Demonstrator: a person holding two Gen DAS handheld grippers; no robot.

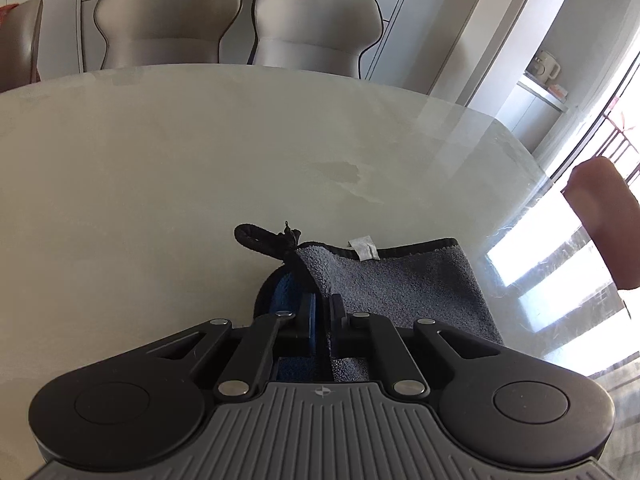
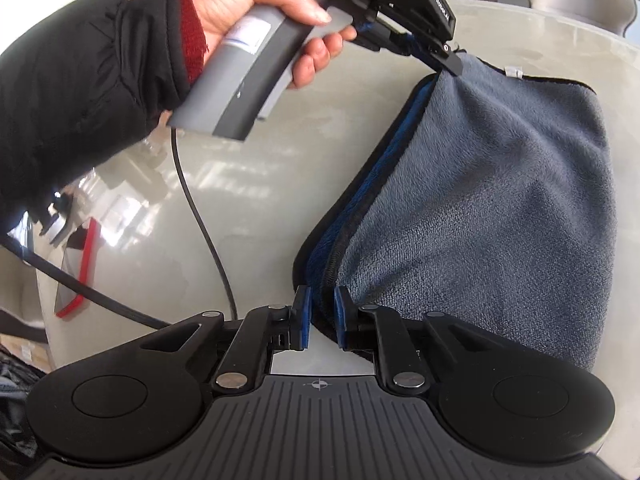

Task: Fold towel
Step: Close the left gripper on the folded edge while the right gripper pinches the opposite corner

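The towel [image 2: 480, 208], grey on top with a blue underside and black trim, lies folded on the pale table [image 1: 200, 168]. In the right wrist view it fills the area from 12 to 4 o'clock, its layered edge running from 1 o'clock down to the centre bottom. A white label [image 1: 363, 249] sits on its far hem, and a black loop [image 1: 256, 236] curls out from the corner at 11 o'clock of the cloth in the left wrist view.

The left gripper [image 1: 322, 312] is clenched on the towel's corner, cloth pinched between its blue pads. The same gripper [image 2: 450, 62] shows at 1 o'clock in the right wrist view, lifting that corner slightly, with the left hand [image 2: 256, 4] wrapped round its grey handle.

The right gripper [image 2: 322, 318] is clamped on the near corner, the trim and blue layer squeezed between its fingers.

A cable [image 2: 200, 208] trails across the table at 9 o'clock, beside a red-edged phone [image 2: 76, 268]. Two chairs [image 1: 240, 20] stand beyond the table at 12 o'clock.
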